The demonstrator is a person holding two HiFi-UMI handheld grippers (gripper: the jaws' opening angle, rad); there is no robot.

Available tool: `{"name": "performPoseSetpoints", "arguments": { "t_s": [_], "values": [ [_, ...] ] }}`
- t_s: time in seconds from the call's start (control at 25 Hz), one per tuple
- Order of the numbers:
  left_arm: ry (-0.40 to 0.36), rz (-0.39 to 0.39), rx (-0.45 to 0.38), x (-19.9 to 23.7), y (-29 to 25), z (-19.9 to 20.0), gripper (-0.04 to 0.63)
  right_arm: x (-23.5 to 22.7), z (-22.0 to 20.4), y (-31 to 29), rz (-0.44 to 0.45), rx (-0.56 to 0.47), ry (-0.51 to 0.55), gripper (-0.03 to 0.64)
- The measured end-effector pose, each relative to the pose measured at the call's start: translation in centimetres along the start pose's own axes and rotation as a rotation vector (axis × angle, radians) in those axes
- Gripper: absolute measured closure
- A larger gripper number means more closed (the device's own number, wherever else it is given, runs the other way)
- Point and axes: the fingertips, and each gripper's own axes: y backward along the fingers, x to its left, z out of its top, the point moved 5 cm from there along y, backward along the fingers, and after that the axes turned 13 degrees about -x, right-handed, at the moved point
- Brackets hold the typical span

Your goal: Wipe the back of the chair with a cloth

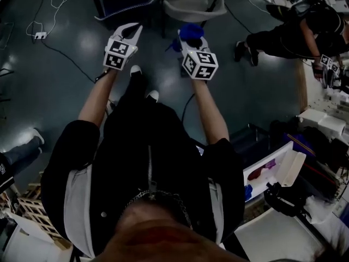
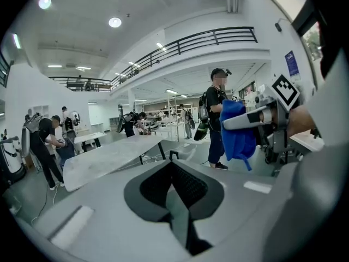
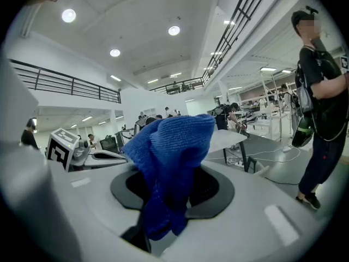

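Note:
In the head view both arms reach forward over the dark floor. My right gripper is shut on a bunched blue cloth, which fills the middle of the right gripper view and hangs between the jaws there. My left gripper is to its left at the same height, fingers apart and nothing in them. From the left gripper view, the right gripper and the cloth show at the right. A grey chair stands just beyond the grippers, neither touching it.
A dark chair with a blue seat stands left of the grey one. Cables and a power strip lie on the floor at the left. A person is at the right; benches with a white tray crowd the right. A grey table stands ahead.

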Motion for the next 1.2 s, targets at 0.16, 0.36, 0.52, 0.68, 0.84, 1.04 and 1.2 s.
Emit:
{"name": "performPoseSetpoints", "arguments": {
  "t_s": [0.16,0.36,0.52,0.68,0.84,1.04,1.2],
  "values": [
    [-0.002,-0.016,-0.01,-0.5,-0.6,0.5,0.584,-0.6,0.4,0.3,-0.01,-0.001,-0.001,0.462],
    [0.001,-0.03,-0.009,-0.3,-1.8,0.3,0.584,-0.9,0.1,-0.3,-0.015,-0.003,-0.012,0.462],
    [0.017,-0.051,-0.007,-0.5,-3.9,0.0,0.584,-2.2,0.1,-0.9,-0.025,0.006,-0.019,0.462],
    [0.025,-0.073,-0.007,0.2,-6.7,0.0,0.584,-3.4,0.2,-2.4,-0.022,0.012,-0.014,0.46],
    [0.037,-0.09,-0.009,1.7,-10.4,0.0,0.584,-5.2,0.4,-5.1,-0.024,0.026,-0.012,0.46],
    [0.057,-0.112,-0.019,4.8,-15.4,0.2,0.584,-7.2,0.7,-9.7,-0.032,0.044,-0.015,0.459],
    [0.067,-0.122,-0.02,7.4,-19.3,0.4,0.584,-8.9,1.6,-13.8,-0.009,0.069,0.015,0.459]
  ]
}}
